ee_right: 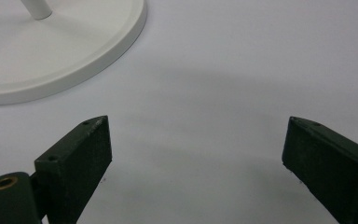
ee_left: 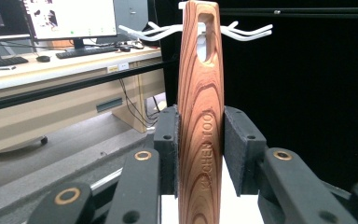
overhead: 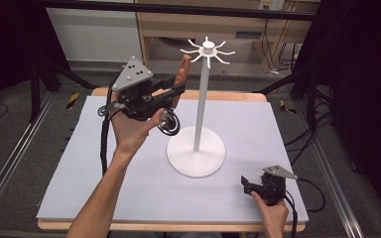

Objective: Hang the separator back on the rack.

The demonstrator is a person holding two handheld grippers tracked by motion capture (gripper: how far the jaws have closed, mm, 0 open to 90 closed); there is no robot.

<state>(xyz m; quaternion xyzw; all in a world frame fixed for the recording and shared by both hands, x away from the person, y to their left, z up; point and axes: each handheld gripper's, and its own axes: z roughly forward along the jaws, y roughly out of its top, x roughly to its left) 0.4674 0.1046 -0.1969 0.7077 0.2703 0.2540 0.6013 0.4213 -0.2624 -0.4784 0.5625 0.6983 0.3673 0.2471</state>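
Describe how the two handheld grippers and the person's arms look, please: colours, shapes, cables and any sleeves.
Both the left gripper and the right gripper have black bodies, each topped by a grey three-cornered plate with small dark dots. Their jaws are flat black rectangular pads on black link arms with brass-coloured ring fittings. A black cable trails from each gripper. The left forearm is bare, with no sleeve in view.
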